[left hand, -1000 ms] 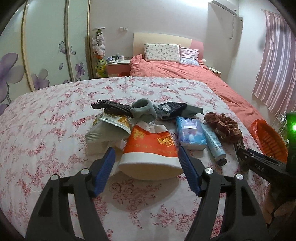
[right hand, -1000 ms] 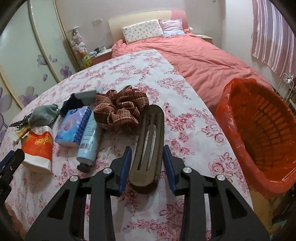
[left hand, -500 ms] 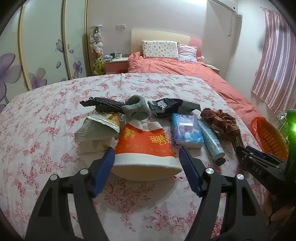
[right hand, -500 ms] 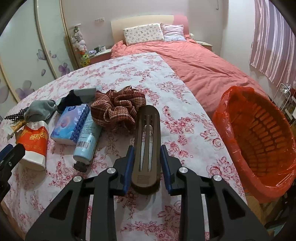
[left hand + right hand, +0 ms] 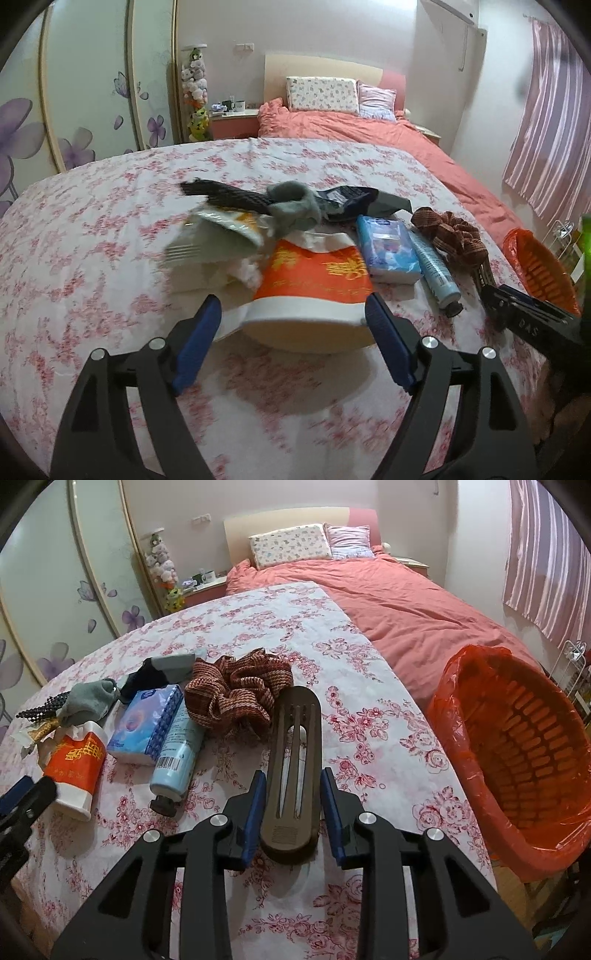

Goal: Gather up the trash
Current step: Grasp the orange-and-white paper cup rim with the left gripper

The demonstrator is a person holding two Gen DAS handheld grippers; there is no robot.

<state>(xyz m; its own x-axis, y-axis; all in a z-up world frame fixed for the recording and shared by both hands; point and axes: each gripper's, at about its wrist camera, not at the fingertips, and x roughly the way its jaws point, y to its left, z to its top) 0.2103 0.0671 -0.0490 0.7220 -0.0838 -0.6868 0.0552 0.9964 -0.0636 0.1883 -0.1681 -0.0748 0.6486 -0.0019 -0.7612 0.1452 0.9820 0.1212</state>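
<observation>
left wrist view: blurred orange cup [image 5: 314, 280] between widening jaws, untouched; right jaws around comb [image 5: 293, 768]

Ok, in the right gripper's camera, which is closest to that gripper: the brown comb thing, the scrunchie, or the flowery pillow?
1. Brown comb, between the right gripper's fingers.
2. Scrunchie, just beyond it, slightly left.
3. Flowery pillow, far back on the bed.
</observation>
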